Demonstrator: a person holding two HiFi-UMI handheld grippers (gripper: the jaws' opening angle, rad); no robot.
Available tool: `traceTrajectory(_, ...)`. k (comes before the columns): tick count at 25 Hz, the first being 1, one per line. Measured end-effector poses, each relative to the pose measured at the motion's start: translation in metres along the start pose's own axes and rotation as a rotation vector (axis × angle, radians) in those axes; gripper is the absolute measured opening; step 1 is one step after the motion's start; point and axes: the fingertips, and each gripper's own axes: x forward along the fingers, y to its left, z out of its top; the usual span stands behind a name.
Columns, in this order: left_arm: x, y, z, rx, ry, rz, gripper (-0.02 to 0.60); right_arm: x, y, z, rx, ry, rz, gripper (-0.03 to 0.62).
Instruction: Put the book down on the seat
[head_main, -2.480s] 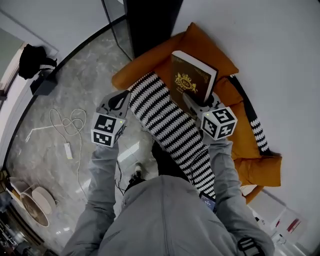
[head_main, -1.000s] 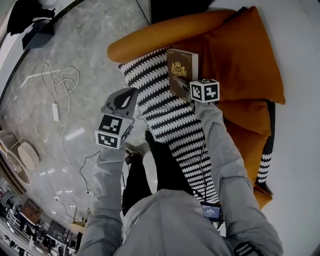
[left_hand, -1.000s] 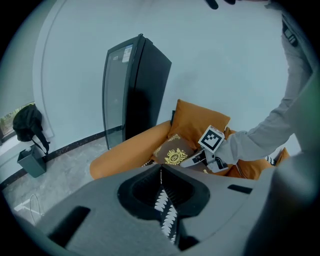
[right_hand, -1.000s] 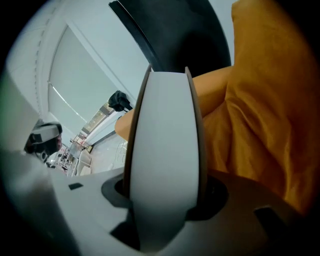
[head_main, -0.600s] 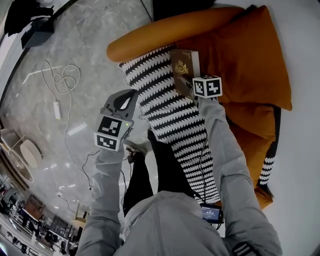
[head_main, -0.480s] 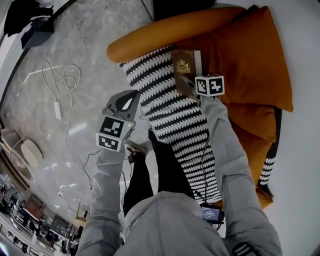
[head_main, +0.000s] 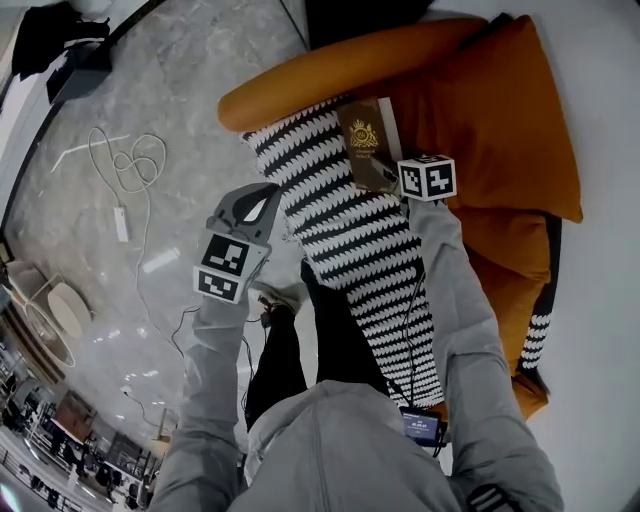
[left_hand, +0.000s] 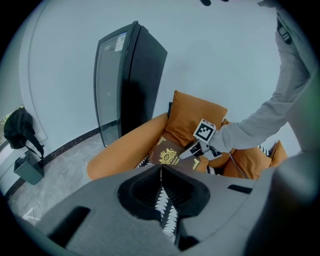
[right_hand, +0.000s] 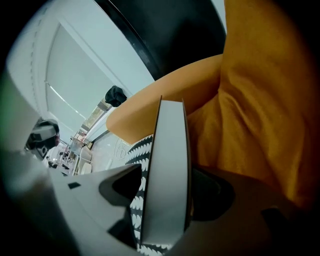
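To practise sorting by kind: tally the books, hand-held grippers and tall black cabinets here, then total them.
Books: 1, the book
Grippers: 2, the left gripper and the right gripper, its jaws opening with the book between them
Cabinets: 1, the tall black cabinet
Total: 4

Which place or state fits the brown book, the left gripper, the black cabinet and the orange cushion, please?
1. brown hardcover book with gold crest
2. left gripper
3. tall black glass-fronted cabinet
4. large orange fabric cushion

A. jaws together, empty
B. propped up behind the book
C. at the far end of the black-and-white zigzag knitted throw
D. standing against the white wall

Pairs: 1-C, 2-A, 3-D, 4-B.
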Motion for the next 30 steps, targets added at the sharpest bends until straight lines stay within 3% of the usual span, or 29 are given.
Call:
traceTrajectory(13, -0.065, -0.016, 0.029, 0.132, -0.026, -0.064, 0.026, -0.12, 0.017, 0.016, 0.055, -0.2, -0.152, 0.27)
traceTrajectory(21, -0.105, -0.025, 0.085, 0.191, -0.147, -0.141, 0.026, -0.222, 0.07, 0.01, 0.091, -0.375, -0.283, 0.267)
traceTrajectory(30, -0.194, -0.027, 0.137, 0.259, -0.282, -0.176, 0.026, -0.326, 0.188, 0.017, -0.026, -0.56, -0.455, 0.098)
